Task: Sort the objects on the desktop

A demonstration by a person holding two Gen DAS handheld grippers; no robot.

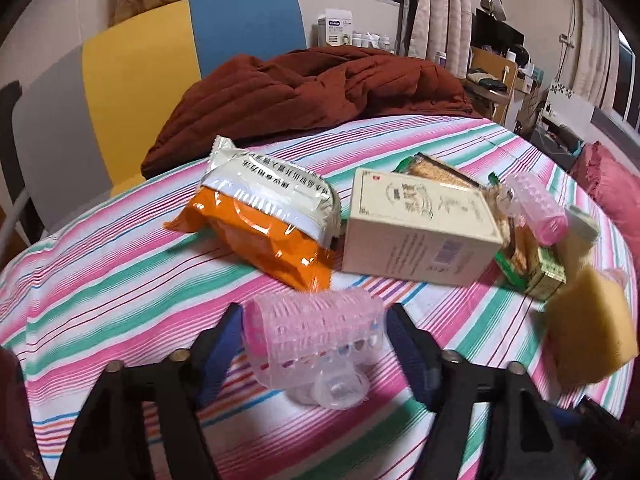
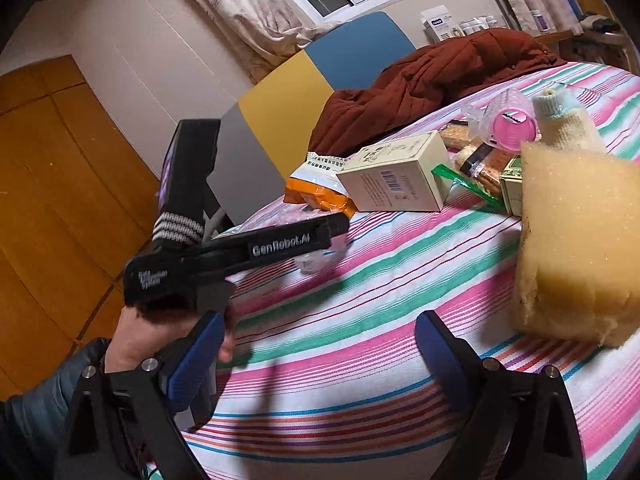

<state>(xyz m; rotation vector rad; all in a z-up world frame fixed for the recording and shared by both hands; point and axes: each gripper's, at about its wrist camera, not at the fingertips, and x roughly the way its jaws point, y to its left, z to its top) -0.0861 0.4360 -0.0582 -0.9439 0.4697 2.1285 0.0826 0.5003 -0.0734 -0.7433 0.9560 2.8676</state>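
two grippers: our left gripper (image 1: 314,344) clamps a pink hair roller (image 1: 316,334) at lower centre of frame, over the striped cloth (image 1: 120,280); our right gripper (image 2: 320,360) gapes wide, holding nothing, sponge (image 2: 580,248) at right.

Hair roller (image 1: 316,340) lies between left gripper (image 1: 316,344) fingers, nearest the camera | snack packet (image 1: 264,220) behind it, box (image 1: 420,228) to its right | sponge (image 1: 592,324) far right | jacket (image 1: 320,96) at the rear (all on the striped cloth (image 1: 120,280))
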